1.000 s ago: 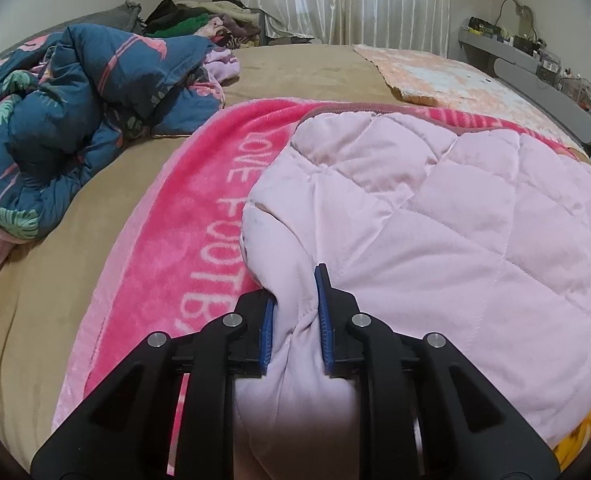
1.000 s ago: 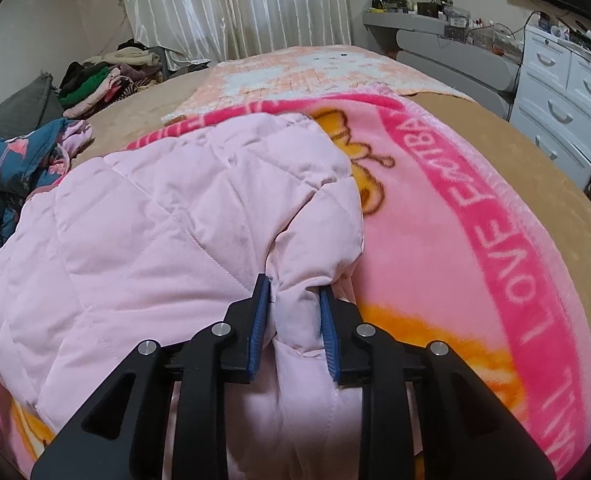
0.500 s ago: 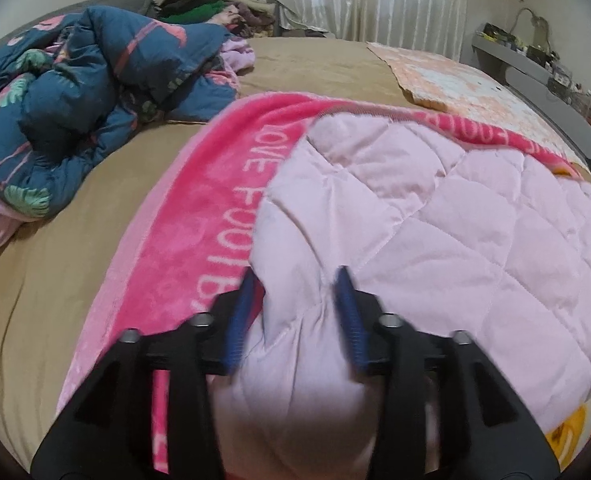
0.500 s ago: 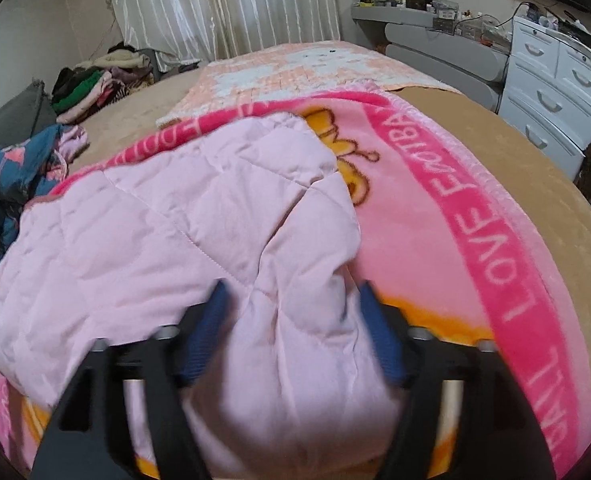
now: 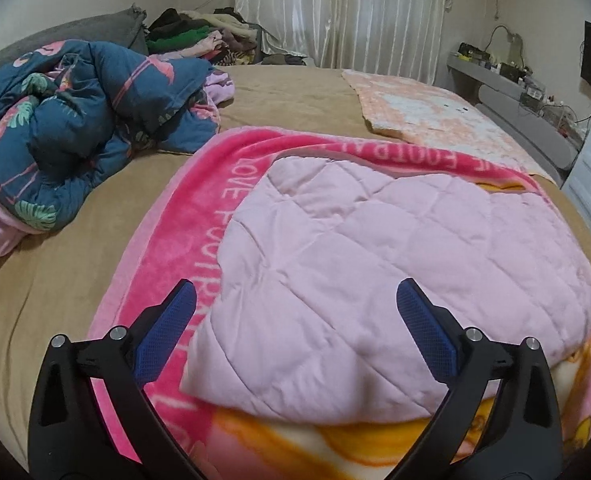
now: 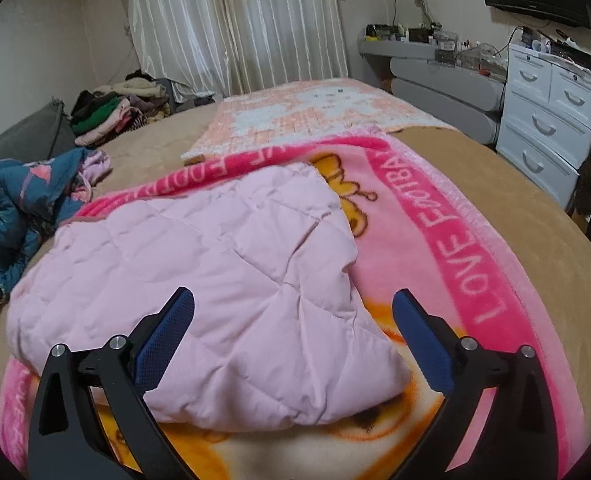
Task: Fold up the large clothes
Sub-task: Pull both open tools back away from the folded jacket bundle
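Left wrist view: my left gripper (image 5: pixel 295 308) has just been opening, jaws wide apart now with nothing between them. The pink quilted garment (image 5: pixel 395 264) I was pinching a second ago lies released on the pink blanket (image 5: pixel 199 240), so this fold is laid.

Right wrist view: my right gripper (image 6: pixel 293 316) has just sprung open too, empty. The garment (image 6: pixel 199 264) lies flat, long axis running left to right across the blanket (image 6: pixel 455 240).

The pink blanket (image 6: pixel 491 216) bears white lettering along its border reading "LOVE FOOTBA".
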Action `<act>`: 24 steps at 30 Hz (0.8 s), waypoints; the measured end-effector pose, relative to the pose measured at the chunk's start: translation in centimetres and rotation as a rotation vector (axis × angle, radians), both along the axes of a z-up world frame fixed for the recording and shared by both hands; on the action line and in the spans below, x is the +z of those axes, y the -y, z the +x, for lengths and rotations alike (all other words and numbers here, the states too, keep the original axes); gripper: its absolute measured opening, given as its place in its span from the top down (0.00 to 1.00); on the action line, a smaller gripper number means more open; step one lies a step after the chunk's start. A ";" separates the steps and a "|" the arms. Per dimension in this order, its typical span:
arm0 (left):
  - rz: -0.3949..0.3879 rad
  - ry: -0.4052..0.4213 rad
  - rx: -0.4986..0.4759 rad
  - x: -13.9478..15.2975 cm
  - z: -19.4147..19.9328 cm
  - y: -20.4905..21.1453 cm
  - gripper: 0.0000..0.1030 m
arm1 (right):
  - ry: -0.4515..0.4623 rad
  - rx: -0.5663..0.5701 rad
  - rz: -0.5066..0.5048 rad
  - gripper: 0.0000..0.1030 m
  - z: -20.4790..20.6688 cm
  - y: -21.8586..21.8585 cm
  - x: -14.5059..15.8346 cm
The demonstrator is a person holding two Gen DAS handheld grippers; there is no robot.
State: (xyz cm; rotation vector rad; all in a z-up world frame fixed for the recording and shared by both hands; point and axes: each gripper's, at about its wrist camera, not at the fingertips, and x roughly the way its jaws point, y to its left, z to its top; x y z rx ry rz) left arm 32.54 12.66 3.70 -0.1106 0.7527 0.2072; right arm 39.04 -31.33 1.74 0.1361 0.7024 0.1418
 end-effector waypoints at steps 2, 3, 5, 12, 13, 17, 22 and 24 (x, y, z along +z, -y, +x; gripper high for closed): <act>0.002 0.013 -0.010 0.7 -0.8 0.6 0.09 | 0.018 0.002 0.006 0.04 -0.9 0.2 0.9; 0.004 0.019 -0.013 0.9 -1.1 0.8 0.09 | 0.023 0.005 0.011 0.04 -1.4 0.3 1.3; 0.013 0.029 -0.018 1.3 -2.0 1.3 0.09 | 0.026 0.010 0.032 0.04 -2.2 0.5 1.9; 0.010 0.055 -0.038 2.3 -4.6 2.7 0.09 | 0.070 0.041 0.066 0.04 -5.6 0.6 4.6; 0.008 0.051 -0.044 2.4 -5.0 2.9 0.09 | 0.078 0.044 0.071 0.04 -6.1 0.5 5.0; -0.001 0.061 -0.057 2.7 -6.6 3.6 0.09 | 0.107 0.048 0.085 0.04 -8.1 0.6 6.2; 0.002 0.087 -0.071 3.4 -8.9 4.5 0.09 | 0.128 0.053 0.054 0.04 -10.1 0.3 7.0; 0.008 0.096 -0.075 3.7 -9.7 4.8 0.09 | 0.134 0.056 0.043 0.04 -11.0 0.2 7.2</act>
